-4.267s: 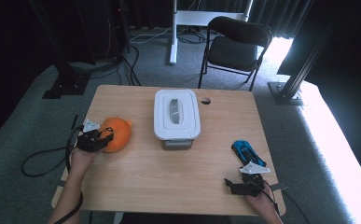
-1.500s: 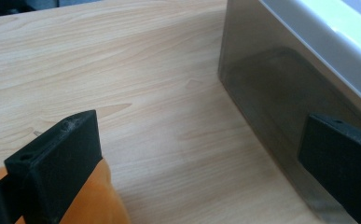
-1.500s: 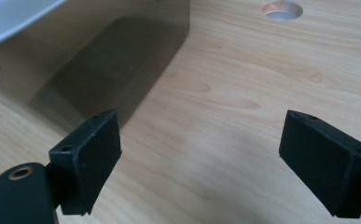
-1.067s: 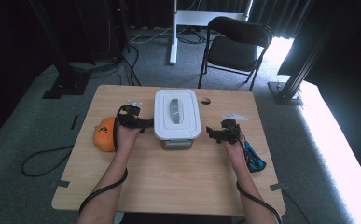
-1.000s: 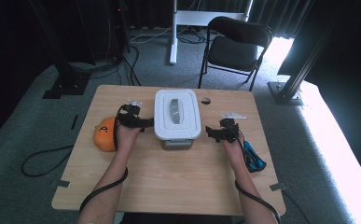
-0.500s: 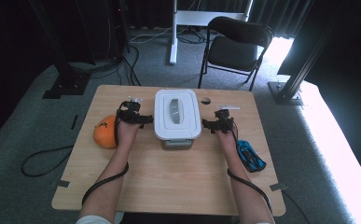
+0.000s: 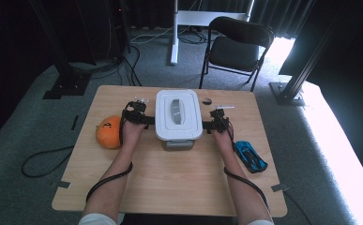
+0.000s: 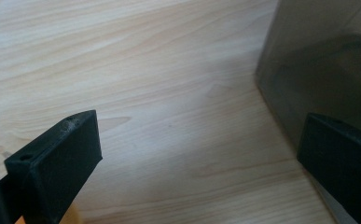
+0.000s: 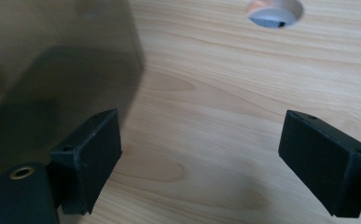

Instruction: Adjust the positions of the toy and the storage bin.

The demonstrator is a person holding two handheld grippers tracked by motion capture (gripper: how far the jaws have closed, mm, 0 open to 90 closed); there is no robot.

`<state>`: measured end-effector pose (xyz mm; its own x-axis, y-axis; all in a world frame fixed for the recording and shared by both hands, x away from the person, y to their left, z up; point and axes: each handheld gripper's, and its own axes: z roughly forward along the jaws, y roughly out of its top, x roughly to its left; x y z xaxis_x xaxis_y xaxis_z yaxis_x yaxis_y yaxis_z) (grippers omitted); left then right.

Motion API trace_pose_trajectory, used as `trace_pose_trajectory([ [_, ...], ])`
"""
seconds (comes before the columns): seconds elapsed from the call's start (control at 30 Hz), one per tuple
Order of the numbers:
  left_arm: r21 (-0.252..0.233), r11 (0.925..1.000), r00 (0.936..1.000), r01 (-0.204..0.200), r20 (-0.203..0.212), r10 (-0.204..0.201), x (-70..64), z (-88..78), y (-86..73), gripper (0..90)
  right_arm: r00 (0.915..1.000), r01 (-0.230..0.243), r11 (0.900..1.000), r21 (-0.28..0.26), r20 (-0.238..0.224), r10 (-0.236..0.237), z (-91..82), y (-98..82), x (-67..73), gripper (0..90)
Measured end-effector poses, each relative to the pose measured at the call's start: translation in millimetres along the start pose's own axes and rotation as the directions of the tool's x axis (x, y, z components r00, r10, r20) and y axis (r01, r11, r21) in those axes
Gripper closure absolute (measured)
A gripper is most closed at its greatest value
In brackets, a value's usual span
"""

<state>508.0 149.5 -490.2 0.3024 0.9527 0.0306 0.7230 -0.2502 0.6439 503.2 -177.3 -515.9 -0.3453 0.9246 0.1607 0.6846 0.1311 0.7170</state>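
Both tools point(image 7: 148, 123) closer beside box point(image 7: 178, 119)

- Storage box point(image 7: 178, 119): rectangular, white lid with a grey recessed handle in the middle, translucent grey walls. Lid on, box upright on the wooden table.
- Sits between the two grippers: left gripper point(image 7: 144, 118) at its left side, right gripper point(image 7: 208, 125) at its right.
- Left gripper view: grey wall point(image 8: 322, 65) just beside one spread jaw.
- Right gripper view: wall point(image 9: 52, 70) beside the near jaw.
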Motion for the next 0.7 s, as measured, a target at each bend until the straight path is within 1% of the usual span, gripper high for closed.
trace_pose_trajectory([
  [0.07, 0.0, 1.0, 1.0, -0.002, 0.007, 0.002, -0.3, -0.8, -0.5, 0.3, 0.9995, 0.019, 1.0, 0.001, -0.025, -0.019, 0.4, 1.6, 3.8, 12.4],
  [0.13, -0.005, 1.0, 0.9999, -0.002, 0.015, 0.002, -0.9, -1.6, -1.7, 0.3, 0.998, 0.041, 0.999, -0.006, -0.049, -0.041, -0.3, 2.6, 6.4, 16.0],
  [0.17, -0.003, 1.0, 0.9998, -0.002, 0.02, 0.002, -1.0, -1.6, -2.0, 0.3, 0.9976, 0.047, 0.999, -0.006, -0.05, -0.047, -0.8, 2.8, 6.3, 15.9],
  [0.3, -0.001, 0.9999, 0.9984, -0.012, 0.056, 0.012, -2.5, -2.2, -3.7, 0.4, 0.9949, 0.037, 0.999, -0.003, -0.093, -0.037, -4.0, 3.3, 3.1, 17.1],
  [0.4, -0.007, 0.9998, 0.9973, -0.02, 0.07, 0.021, -5.2, -5.0, -6.8, 1.2, 0.9939, 0.064, 0.998, -0.016, -0.089, -0.065, -7.6, 3.2, 4.7, 18.7],
  [0.57, -0.007, 0.9994, 0.9968, -0.034, 0.072, 0.034, -9.3, -10.0, -13.4, 1.9, 0.9887, 0.1, 0.994, -0.04, -0.108, -0.104, -13.4, -2.2, 5.4, 19.3],
  [0.63, -0.006, 0.9989, 0.9963, -0.046, 0.072, 0.046, -12.1, -13.4, -16.5, 1.9, 0.9869, 0.106, 0.994, -0.037, -0.119, -0.109, -15.7, -4.3, 5.3, 19.4],
  [0.7, -0.006, 0.9986, 0.9958, -0.053, 0.074, 0.053, -14.8, -16.6, -19.5, 2.7, 0.9832, 0.124, 0.992, -0.037, -0.13, -0.128, -19.3, -7.4, 4.9, 19.4],
])
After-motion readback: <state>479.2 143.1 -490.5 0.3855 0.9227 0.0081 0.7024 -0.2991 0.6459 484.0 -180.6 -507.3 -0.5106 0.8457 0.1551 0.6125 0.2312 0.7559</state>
